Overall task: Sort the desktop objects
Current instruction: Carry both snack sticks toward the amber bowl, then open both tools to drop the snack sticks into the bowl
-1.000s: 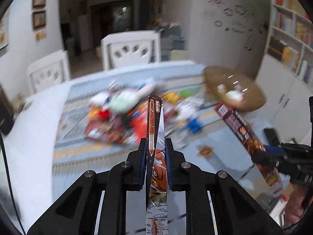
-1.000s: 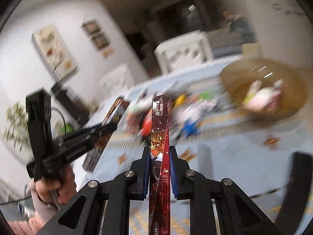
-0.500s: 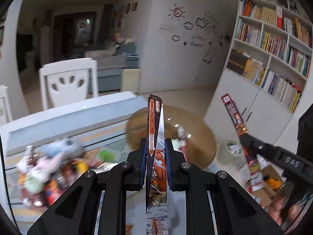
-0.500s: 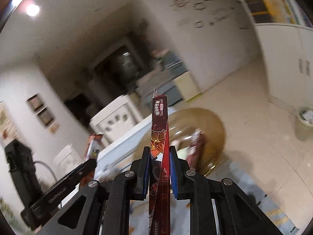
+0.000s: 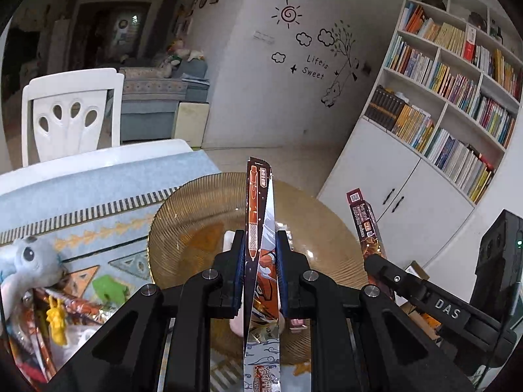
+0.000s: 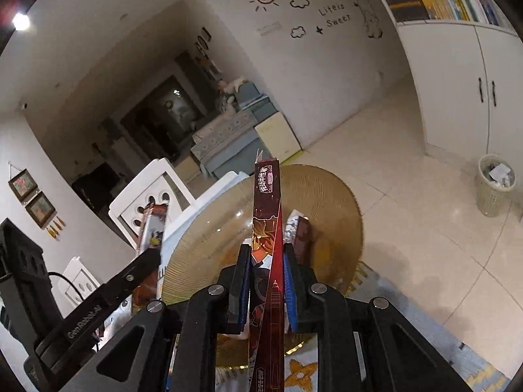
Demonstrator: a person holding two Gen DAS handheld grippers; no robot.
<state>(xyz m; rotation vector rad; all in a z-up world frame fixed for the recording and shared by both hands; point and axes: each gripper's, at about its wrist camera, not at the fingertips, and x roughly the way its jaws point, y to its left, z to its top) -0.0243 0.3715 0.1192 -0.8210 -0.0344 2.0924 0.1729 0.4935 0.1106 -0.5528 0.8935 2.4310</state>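
Left gripper (image 5: 260, 254) clamps an orange pen box (image 5: 256, 215), seemingly above the amber bowl (image 5: 196, 215).

Amber ribbed glass plate (image 5: 196, 215) on pale-blue tablecloth (image 5: 98, 189) w/ orange triangles & black-white striped band. Orange-black pen box (image 5: 256, 215); dark-red pen box (image 6: 266, 209). Grey plush toy (image 5: 29, 261); white chair (image 5: 68, 114).

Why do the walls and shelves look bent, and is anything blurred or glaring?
Left wrist view: fisheye bows the bookshelf; picture sharp; small glints on the amber plate. Right wrist view: room tilted and curved, a ceiling lamp flares, dark corners, no blur.
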